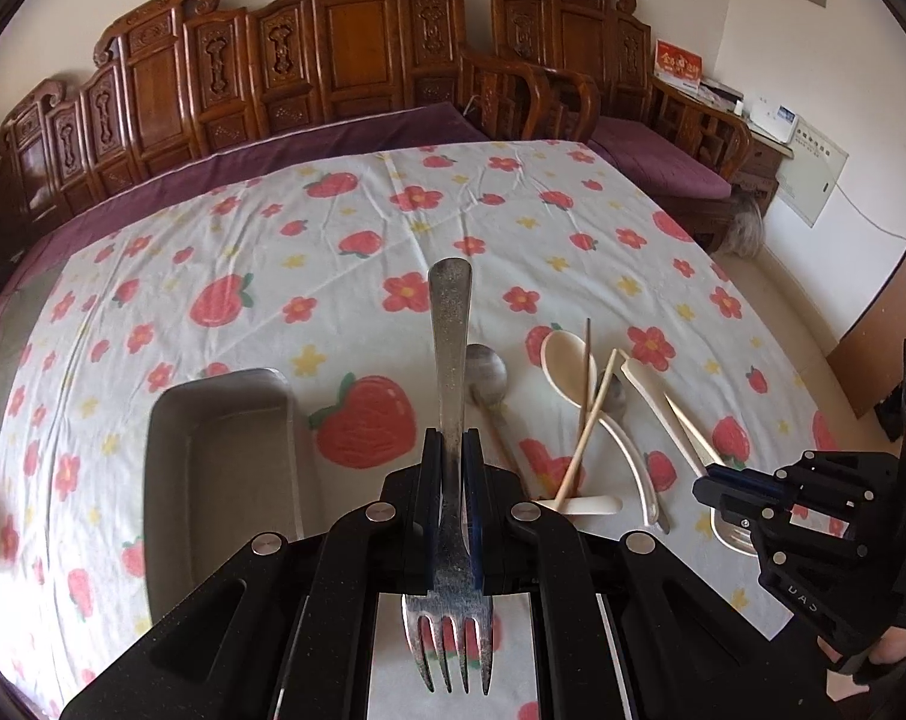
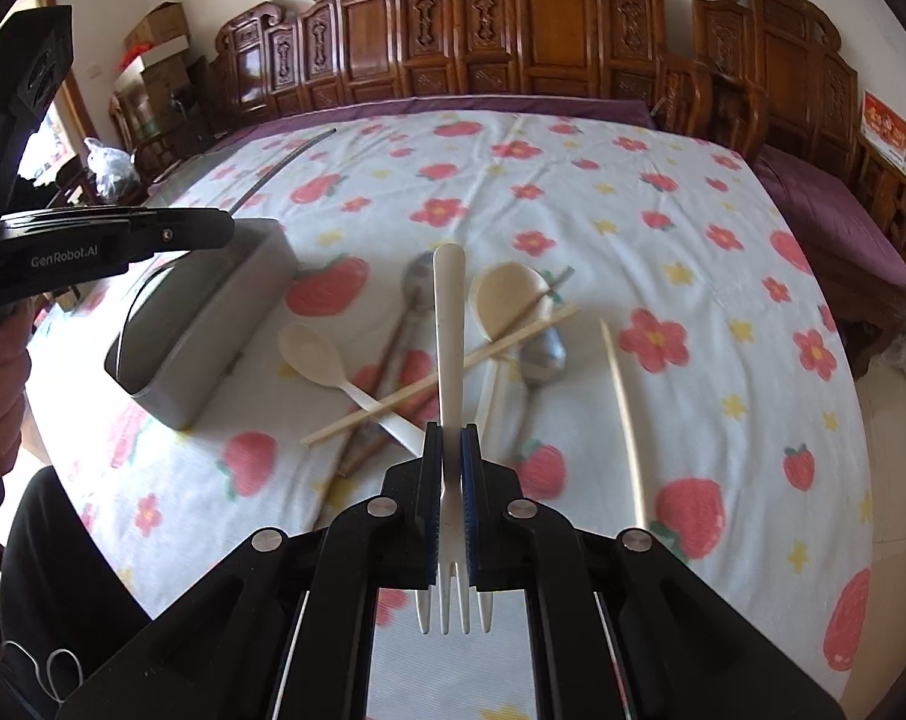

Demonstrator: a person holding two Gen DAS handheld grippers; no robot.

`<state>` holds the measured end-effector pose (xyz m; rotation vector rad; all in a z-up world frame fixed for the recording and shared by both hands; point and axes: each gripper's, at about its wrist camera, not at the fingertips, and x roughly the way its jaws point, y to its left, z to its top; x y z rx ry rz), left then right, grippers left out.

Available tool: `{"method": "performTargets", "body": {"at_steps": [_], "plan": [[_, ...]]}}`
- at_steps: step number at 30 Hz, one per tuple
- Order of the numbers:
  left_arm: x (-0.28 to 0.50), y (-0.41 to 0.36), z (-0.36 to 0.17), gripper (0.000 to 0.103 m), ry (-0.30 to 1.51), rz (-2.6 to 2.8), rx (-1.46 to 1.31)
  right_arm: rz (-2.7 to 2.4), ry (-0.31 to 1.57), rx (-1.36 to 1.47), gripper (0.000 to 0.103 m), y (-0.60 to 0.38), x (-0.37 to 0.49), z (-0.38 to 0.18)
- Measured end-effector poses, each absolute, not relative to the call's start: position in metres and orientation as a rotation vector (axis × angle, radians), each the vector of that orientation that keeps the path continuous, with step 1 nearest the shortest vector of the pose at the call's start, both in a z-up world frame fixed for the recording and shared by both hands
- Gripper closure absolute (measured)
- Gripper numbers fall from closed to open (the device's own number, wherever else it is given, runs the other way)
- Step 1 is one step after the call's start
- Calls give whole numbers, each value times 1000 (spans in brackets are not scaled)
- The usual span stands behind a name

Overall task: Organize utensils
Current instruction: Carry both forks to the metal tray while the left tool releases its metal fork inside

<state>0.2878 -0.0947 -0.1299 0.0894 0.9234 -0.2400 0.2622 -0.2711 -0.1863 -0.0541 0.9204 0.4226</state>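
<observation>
My left gripper [image 1: 451, 450] is shut on a metal fork [image 1: 450, 324], handle pointing forward, tines toward the camera, held above the table just right of a grey rectangular tray [image 1: 219, 456]. My right gripper [image 2: 451, 444] is shut on a white plastic fork [image 2: 449, 312], held the same way above a heap of utensils: white spoons [image 2: 309, 351], metal spoons [image 2: 420, 282] and wooden chopsticks [image 2: 453, 369]. The tray [image 2: 213, 324] lies left of the heap. The heap also shows in the left wrist view [image 1: 597, 396], with the right gripper [image 1: 729, 489] beside it.
The table wears a white cloth with strawberries and flowers [image 1: 363, 228]. A single chopstick [image 2: 621, 408] lies right of the heap. Carved wooden chairs [image 1: 345, 54] stand behind the table. The left gripper's body [image 2: 105, 240] and a hand are at the left edge.
</observation>
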Motion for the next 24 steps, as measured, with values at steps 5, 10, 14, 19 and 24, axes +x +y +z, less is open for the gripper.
{"method": "performTargets", "body": {"at_steps": [5,10,14,19,24], "plan": [[287,-60,-123,97,913,-198,75,460,901,-54,96,-236,266,-173],[287,-26,-125,97,916,-154,64,504,886,-52,96,-196,273,-163],[288,-1,-139,97,937,-120,53,540,876,-40,96,-162,278,-155],[293,26,-163,97,978,-94,22,568,878,-29,96,-130,285,-151],[298,42,-180,97,1000,-91,-1,572,891,-28,96,-109,292,-155]]}}
